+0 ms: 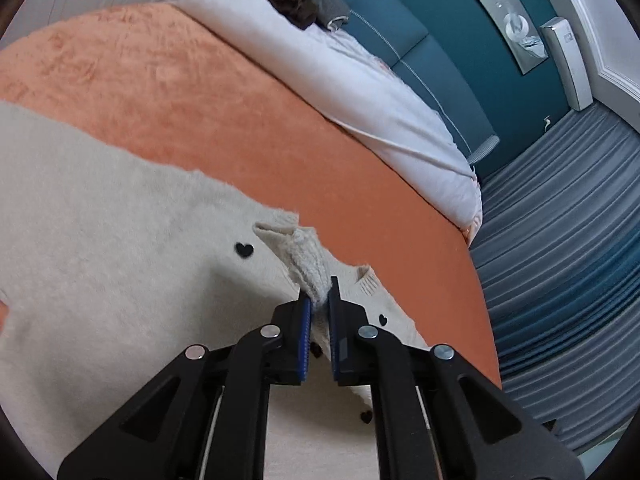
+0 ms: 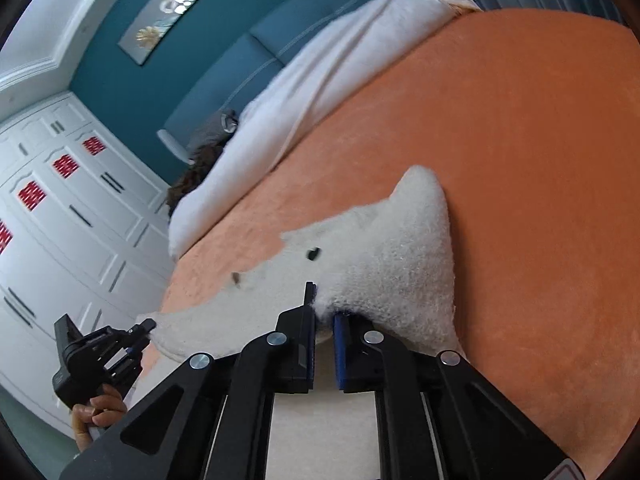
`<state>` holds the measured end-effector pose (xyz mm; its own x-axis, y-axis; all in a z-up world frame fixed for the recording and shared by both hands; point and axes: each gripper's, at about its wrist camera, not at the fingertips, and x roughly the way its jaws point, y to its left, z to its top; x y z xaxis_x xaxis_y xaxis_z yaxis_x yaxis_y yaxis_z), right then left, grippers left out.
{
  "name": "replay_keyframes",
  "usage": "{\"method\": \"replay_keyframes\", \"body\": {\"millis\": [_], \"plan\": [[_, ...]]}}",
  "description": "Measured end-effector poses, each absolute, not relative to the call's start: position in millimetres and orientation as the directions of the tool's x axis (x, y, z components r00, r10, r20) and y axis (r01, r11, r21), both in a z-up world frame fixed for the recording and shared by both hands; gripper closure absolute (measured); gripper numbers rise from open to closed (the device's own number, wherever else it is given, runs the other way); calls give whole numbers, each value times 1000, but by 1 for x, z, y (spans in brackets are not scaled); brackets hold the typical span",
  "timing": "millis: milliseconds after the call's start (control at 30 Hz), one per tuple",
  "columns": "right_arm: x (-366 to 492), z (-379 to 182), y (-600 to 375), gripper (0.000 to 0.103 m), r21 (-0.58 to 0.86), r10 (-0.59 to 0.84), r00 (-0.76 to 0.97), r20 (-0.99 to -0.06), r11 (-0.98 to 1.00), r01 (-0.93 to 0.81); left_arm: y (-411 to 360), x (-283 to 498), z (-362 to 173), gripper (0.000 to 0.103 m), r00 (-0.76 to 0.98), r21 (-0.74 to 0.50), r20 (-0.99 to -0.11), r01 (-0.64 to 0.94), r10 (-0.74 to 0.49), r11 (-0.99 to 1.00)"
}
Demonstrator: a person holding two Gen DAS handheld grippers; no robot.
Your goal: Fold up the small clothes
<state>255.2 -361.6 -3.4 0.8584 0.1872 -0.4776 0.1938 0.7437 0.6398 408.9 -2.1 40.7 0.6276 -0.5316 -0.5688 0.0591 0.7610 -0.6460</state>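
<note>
Sweater (image 1: pixel 120 240), cream with black hearts, lies on the orange bed cover (image 1: pixel 200 100), fold just begun: left gripper (image 1: pixel 318 300) and right gripper (image 2: pixel 324 312) jaws each clamp a raised edge.

Ahead of my tool I see an orange blanket (image 1: pixel 248 128), a white duvet (image 1: pixel 360 92) beyond, and white wardrobes (image 2: pixel 72 216) left.

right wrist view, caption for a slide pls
Right gripper pinching a fluffy cream knit sweater on an orange plush blanket, left gripper holding its far edge.
</note>
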Motion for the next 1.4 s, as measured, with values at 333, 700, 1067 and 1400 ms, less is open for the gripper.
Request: {"method": "replay_keyframes", "body": {"millis": [333, 700, 1067, 1400], "plan": [[267, -53, -348, 97, 543, 179, 759, -626, 799, 260, 12, 387, -49, 95, 548, -480, -735, -7, -398, 877], [270, 8, -306, 85, 327, 73, 769, -635, 928, 182, 18, 382, -58, 93, 592, -495, -692, 26, -413, 868], [275, -54, -367, 103, 341, -21, 676, -736, 852, 397, 25, 383, -64, 92, 600, -543, -660, 34, -452, 839], [266, -31, -334, 90, 280, -44, 655, -755, 881, 382, 58, 361, -43, 71, 624, -570, -654, -36, -427, 821]]}}
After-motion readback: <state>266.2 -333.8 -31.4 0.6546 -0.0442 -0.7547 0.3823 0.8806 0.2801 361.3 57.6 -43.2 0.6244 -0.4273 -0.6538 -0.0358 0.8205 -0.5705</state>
